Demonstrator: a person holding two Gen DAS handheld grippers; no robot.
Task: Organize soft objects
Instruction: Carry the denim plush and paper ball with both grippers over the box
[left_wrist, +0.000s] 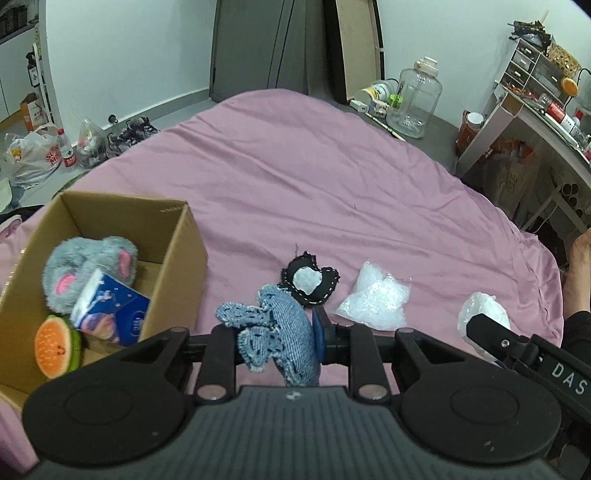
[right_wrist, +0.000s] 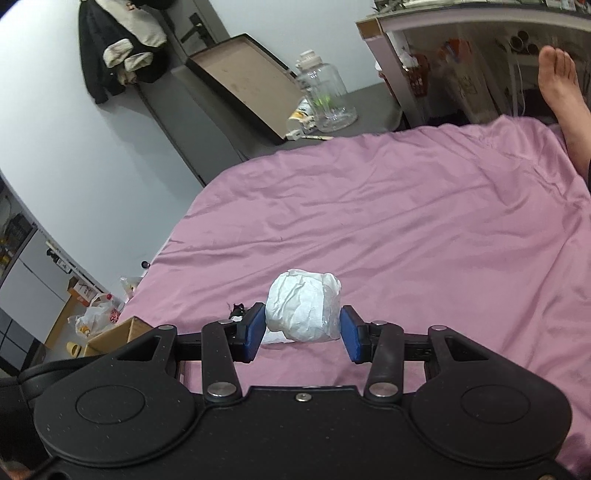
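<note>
My left gripper is shut on a blue denim soft toy, held just above the pink bedsheet beside an open cardboard box. The box holds a grey plush, a blue tissue pack and a melon-slice plush. A black heart pad and a clear plastic bag lie on the sheet ahead. My right gripper is open, its blue pads on either side of a white wrapped bundle; this bundle also shows in the left wrist view.
The pink sheet covers the bed. A person's bare foot rests at the bed's right edge. A big clear jar stands on a grey surface behind the bed. Bags and shoes lie on the floor at far left.
</note>
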